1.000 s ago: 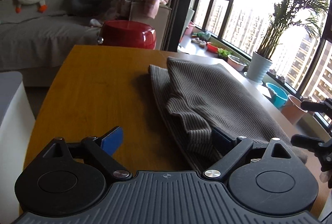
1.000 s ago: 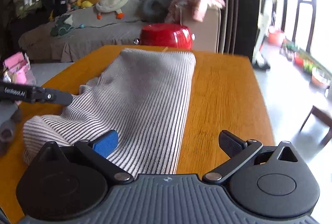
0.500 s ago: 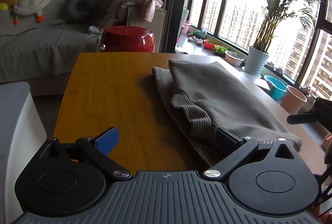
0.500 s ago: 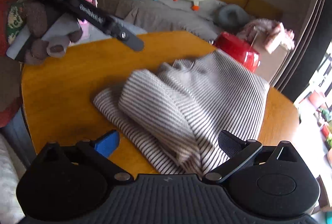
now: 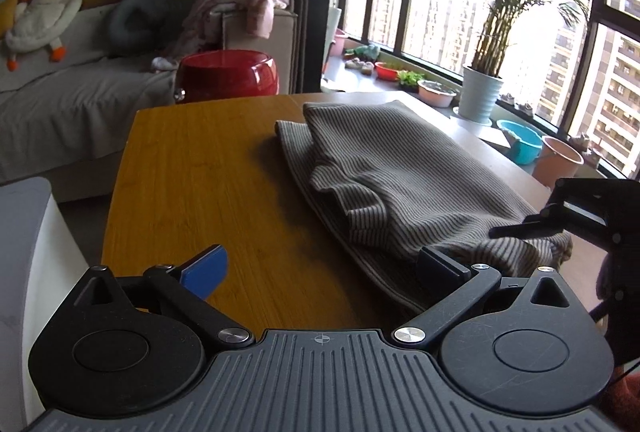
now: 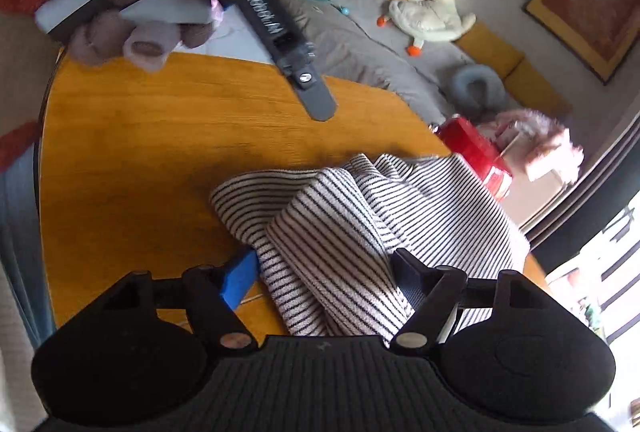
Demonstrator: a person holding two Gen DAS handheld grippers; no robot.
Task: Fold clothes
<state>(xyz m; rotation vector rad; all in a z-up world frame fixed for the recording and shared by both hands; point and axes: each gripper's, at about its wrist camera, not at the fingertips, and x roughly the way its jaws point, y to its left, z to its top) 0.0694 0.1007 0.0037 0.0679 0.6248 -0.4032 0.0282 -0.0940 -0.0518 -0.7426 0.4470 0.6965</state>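
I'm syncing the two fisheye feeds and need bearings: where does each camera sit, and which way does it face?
Left wrist: low behind the open left gripper, facing along the wooden table toward sofa and windows; the right gripper shows at right.
Right wrist: above the table, tilted down over the open right gripper; the left gripper and gloved hand show top left.
Shared: striped garment, red stool, duck plush.

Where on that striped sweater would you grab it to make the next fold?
Probably the near end of the striped sweater, where the folded layers bunch into a raised edge on the table. Come in low from the near side, one finger under the layers; the right gripper already straddles that end, its jaws open.
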